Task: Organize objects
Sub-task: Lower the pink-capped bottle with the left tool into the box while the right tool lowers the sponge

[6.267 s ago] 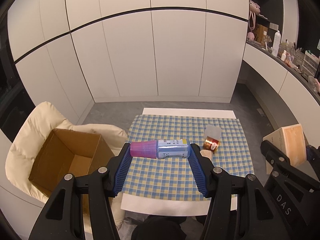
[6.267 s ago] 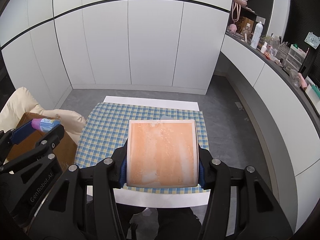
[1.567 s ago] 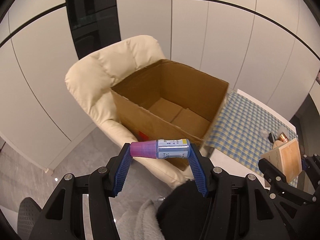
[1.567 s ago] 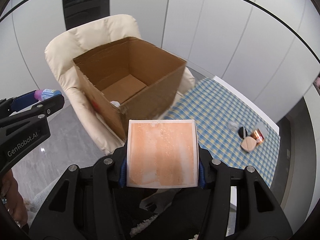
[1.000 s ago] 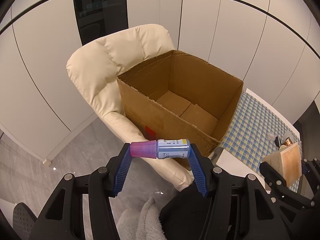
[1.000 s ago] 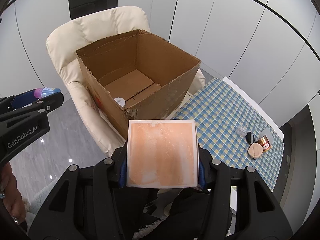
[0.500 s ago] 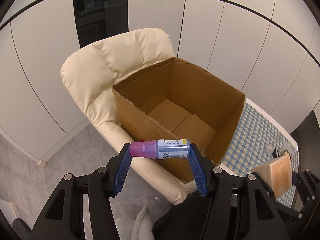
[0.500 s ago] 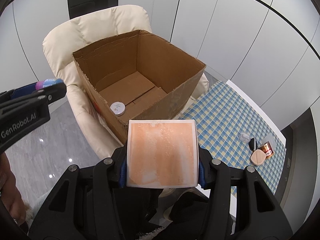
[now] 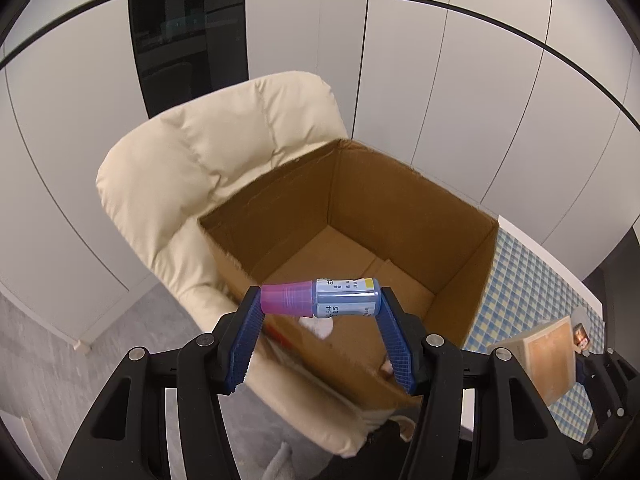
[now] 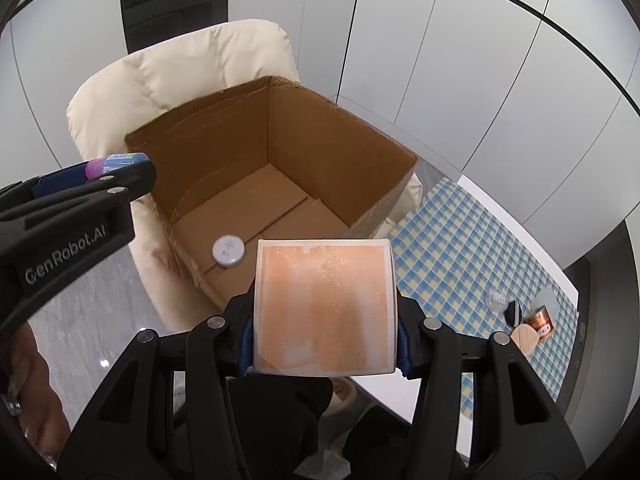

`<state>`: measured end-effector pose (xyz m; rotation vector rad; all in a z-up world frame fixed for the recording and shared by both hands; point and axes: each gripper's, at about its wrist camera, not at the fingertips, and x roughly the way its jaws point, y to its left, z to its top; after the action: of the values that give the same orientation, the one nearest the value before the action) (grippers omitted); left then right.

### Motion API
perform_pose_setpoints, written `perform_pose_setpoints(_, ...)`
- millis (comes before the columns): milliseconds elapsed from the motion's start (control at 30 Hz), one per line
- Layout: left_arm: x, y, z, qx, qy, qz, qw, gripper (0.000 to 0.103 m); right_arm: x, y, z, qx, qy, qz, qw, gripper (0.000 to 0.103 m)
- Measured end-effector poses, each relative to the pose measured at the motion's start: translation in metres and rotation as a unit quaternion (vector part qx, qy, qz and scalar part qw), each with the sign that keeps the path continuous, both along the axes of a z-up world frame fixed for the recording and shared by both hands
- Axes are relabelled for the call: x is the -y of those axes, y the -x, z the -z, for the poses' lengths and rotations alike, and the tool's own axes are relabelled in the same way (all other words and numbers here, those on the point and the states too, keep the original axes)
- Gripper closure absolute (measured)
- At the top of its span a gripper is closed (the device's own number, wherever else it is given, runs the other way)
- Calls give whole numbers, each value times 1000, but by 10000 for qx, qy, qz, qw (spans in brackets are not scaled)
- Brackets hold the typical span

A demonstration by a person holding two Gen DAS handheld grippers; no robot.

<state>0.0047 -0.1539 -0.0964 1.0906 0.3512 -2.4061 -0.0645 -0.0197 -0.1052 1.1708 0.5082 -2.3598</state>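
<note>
Lying sideways, a small blue bottle with a pink cap is pinched end to end by the left gripper fingers. The right gripper fingers pinch a flat white-edged orange box above the open cardboard box.

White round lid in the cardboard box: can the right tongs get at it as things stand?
Probably not. The right tongs are shut on the orange square box, so they have no free grip. The cardboard box is open-topped and nothing covers the white round lid.
</note>
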Motion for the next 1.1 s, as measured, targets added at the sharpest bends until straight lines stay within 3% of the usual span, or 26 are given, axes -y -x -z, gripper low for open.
perform_pose_setpoints(600, 22, 72, 36, 443, 77, -1, 9990, 45, 39, 85, 39, 334, 3, 175, 9993, 49)
perform_pose_setpoints(1100, 30, 85, 58, 672, -68, 21, 9977, 45, 46, 100, 58, 471, -68, 176, 9987, 49)
